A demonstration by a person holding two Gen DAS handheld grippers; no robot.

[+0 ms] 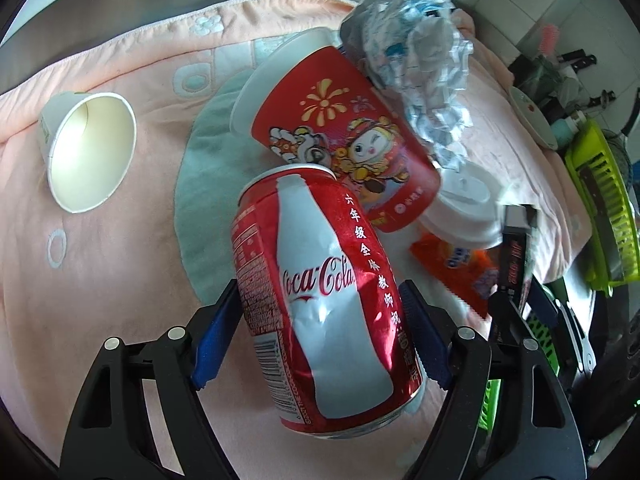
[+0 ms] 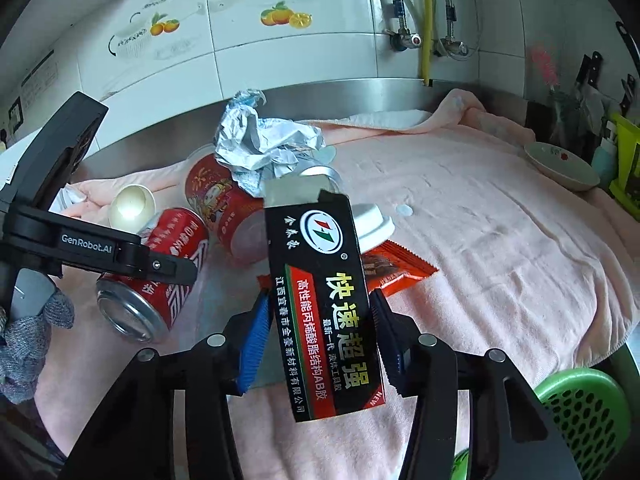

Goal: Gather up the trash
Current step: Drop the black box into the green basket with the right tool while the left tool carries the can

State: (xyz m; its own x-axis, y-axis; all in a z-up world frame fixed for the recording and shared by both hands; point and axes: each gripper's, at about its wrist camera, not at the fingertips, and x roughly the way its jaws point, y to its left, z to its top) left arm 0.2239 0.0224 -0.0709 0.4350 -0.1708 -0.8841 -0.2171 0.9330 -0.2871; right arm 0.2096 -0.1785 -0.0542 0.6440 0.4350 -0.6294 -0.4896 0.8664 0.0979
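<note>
On the pink towel [image 1: 100,280] at the far left lay a white paper cup [image 1: 86,150] on its side, mouth toward us, well apart from the rest; we judged it light and easily crushed, best taken across its body near the rim. Next came the Coca-Cola can [image 1: 320,292], clamped at mid-body between the blue pads of our left gripper [image 1: 320,328]. Its wall showed dents, so we judged it empty, light, thin and slippery, and a gentle squeeze at the middle seemed right. Behind it the red printed cup [image 1: 344,140] lay tipped, touching the crumpled foil wrapper [image 1: 420,60] heaped against its upper side; the foil looked soft and springy, likely to shift when pinched. Just right of those sat a white lid [image 1: 464,204] and, beside it, an orange snack packet [image 2: 396,270], flat and slick, which we thought would need a grip at its edge. Our right gripper [image 2: 320,332] was closed on the black glue box [image 2: 324,308], a stiff, light carton held by its long sides, flap open at the top. To the right the towel ran bare toward a small dish [image 2: 560,166] near its back edge, giving open room, while a green basket [image 2: 588,412] sat below the counter's right edge, a likely place for the trash.
</note>
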